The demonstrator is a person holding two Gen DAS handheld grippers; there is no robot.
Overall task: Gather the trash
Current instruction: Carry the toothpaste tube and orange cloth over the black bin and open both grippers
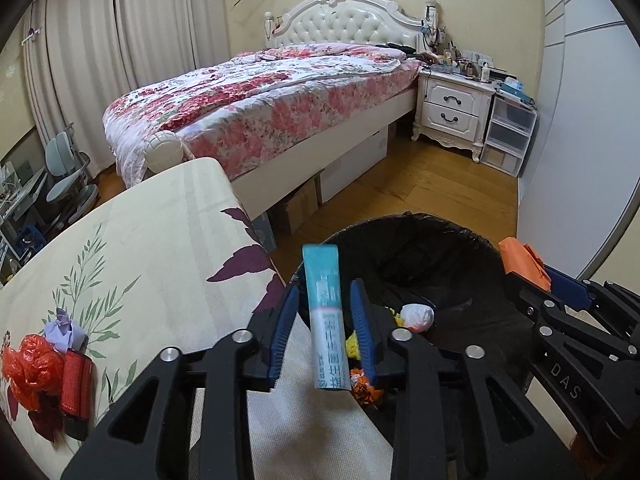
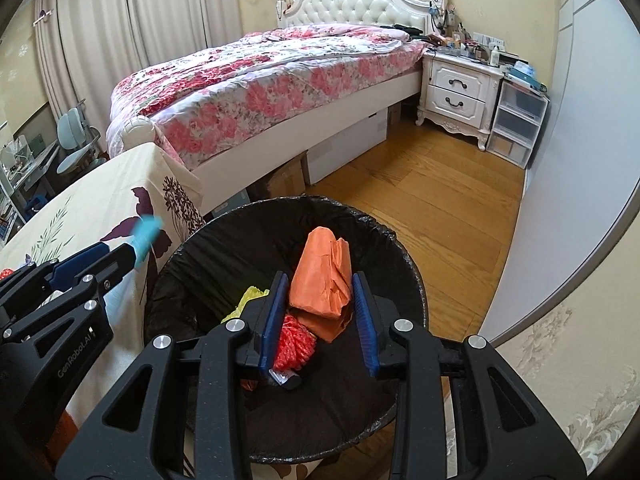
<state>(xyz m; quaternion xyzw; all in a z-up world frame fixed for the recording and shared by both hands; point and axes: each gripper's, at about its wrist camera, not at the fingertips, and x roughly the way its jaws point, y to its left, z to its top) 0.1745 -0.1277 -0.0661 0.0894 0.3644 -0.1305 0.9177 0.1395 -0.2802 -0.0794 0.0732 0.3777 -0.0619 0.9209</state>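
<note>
- Round bin lined with black plastic bag point(image 2: 400, 256): directly below both claws.
- Right gripper point(image 2: 318, 284): blue pads pinching crumpled orange paper wad point(image 2: 322, 280), over bin centre.
- Left gripper point(image 1: 325, 294): pads spread; teal-and-white sachet point(image 1: 326, 316) loose between them, at bin's rim.

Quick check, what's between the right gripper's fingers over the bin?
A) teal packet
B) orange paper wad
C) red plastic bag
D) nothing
B: in the right wrist view the orange paper wad sits between the right gripper's blue fingers above the black-lined bin; the teal packet is at the left gripper instead.
</note>
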